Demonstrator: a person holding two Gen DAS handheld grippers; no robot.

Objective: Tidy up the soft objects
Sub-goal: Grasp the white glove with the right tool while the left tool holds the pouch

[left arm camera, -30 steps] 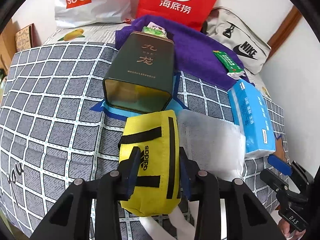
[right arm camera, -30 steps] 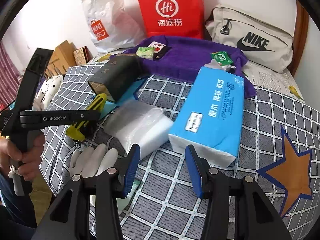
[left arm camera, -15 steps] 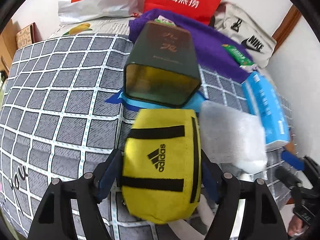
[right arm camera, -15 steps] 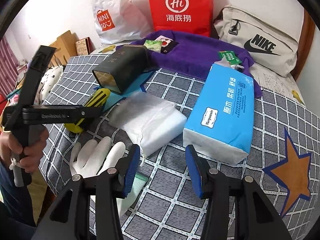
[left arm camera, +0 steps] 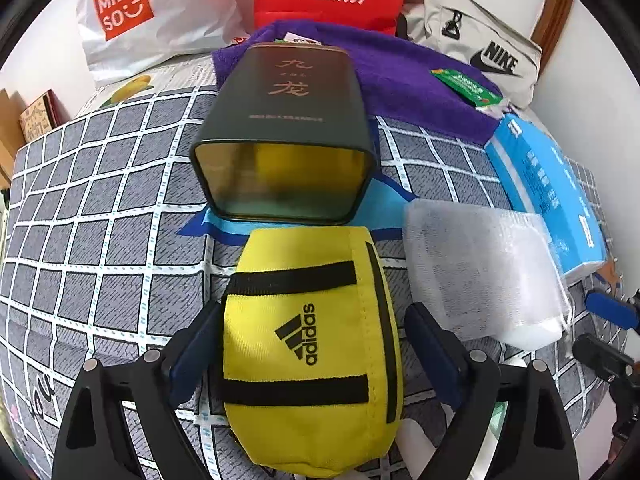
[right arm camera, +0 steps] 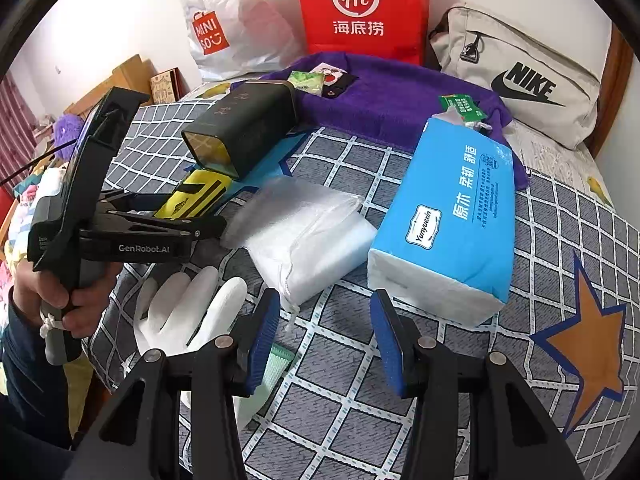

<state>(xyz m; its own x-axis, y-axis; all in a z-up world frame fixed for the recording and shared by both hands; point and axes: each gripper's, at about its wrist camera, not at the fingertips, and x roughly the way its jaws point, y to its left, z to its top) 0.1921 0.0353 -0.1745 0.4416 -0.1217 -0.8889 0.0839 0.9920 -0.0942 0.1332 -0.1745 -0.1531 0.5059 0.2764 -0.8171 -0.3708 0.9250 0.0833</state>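
A yellow adidas pouch [left arm camera: 308,340] lies on the checked bedspread just in front of the open mouth of a dark green tin [left arm camera: 284,152]. My left gripper [left arm camera: 314,320] straddles the pouch; its jaws are opening, and the right pad stands clear of the fabric. In the right wrist view the pouch [right arm camera: 192,196] shows behind the left gripper's body. A white mesh bag [right arm camera: 304,236], a blue tissue pack [right arm camera: 452,216] and a white glove [right arm camera: 184,312] lie ahead of my right gripper [right arm camera: 325,304], which is open with nothing between its fingers.
A purple towel [right arm camera: 392,92] with small packets on it lies behind the tin. A white Miniso bag [left arm camera: 152,12], a red paper bag [right arm camera: 360,8] and a grey Nike bag [right arm camera: 528,76] line the wall. The bed edge drops off near the person's hand [right arm camera: 60,296].
The left jaws have spread wide and let go of the yellow pouch, which now rests on the bed close to the tin's mouth. The right gripper has hardly moved.
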